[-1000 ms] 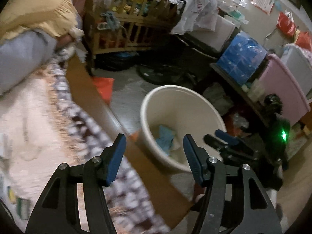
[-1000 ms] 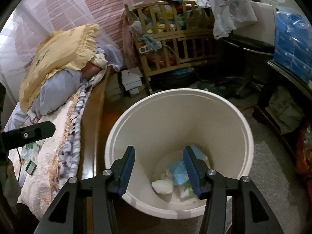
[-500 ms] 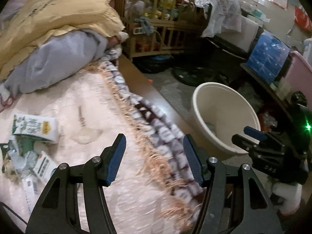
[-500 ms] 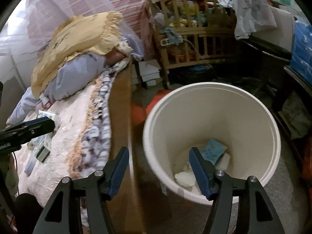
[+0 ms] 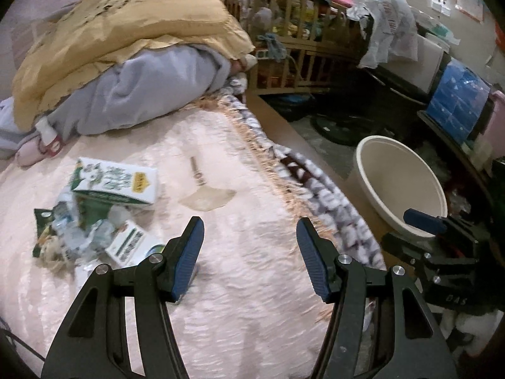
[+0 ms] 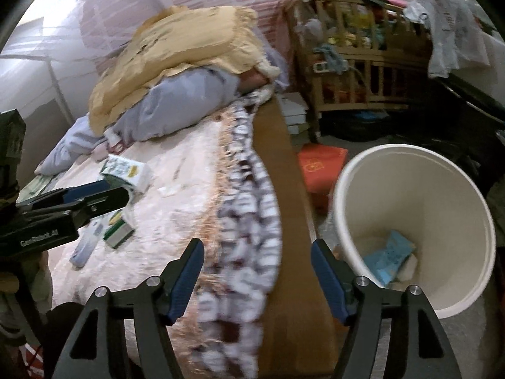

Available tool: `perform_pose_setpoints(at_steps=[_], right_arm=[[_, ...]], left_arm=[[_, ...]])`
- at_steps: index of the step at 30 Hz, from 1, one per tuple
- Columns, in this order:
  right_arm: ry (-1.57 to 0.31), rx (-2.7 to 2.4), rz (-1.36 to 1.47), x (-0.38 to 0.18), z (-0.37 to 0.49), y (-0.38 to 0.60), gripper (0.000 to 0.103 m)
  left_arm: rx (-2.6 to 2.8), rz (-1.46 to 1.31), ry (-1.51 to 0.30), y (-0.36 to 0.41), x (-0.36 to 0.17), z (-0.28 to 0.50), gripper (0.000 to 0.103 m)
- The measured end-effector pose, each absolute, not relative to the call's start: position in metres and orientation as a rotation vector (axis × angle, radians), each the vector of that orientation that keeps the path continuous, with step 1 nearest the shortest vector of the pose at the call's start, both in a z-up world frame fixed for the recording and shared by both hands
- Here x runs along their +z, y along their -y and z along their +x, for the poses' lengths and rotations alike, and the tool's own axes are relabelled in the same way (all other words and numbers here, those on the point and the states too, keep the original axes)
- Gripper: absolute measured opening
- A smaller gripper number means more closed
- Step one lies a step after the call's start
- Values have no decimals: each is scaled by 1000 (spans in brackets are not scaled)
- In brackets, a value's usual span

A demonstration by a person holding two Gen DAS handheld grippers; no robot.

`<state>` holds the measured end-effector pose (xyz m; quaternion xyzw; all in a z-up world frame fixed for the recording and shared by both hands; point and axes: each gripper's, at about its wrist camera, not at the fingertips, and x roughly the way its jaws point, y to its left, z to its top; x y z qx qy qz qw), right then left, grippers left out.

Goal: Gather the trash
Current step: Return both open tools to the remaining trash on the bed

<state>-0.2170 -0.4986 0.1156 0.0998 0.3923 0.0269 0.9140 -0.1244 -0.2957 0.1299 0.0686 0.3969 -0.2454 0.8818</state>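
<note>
**Trash to the left of both grippers – left one nearer**

Seen through the left gripper (image 5: pixel 249 252): jaws about half open, nothing between the pads, pointed down at the pale pink blanket (image 5: pixel 240 284). Trash heaped on that blanket ahead and to the left of the jaws – a green-and-white carton (image 5: pixel 115 184) lying flat with its long side running roughly left to right across the view, crumpled wrappers (image 5: pixel 72 233) below it, and a smaller box (image 5: pixel 134 244) just beside the left finger. Farther up, a clear spoon-like scrap (image 5: pixel 206 197) almost straight ahead.

Seen through the right gripper (image 6: pixel 255 279): jaws opening, empty, hung over the bed's fringed edge and wooden side rail (image 6: pixel 284 205). White bin (image 6: pixel 410 221) on the floor just right of it, blue packet (image 6: pixel 386 257) and pale scraps already inside.

Judged from this: left gripper clearly the closer one to the heap, right gripper well apart from it, closer to the bin. Next reach likely leftward and down, with the jaws set across the carton's short side rather than along its length.
</note>
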Motion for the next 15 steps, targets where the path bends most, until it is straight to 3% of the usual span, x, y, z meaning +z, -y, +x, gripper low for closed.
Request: perform_pose_setpoints(at_steps=[15], right_arm=[[-874, 296, 140, 110, -177, 398, 73]], left_arm=[[-353, 51, -884, 171, 116, -128, 60]])
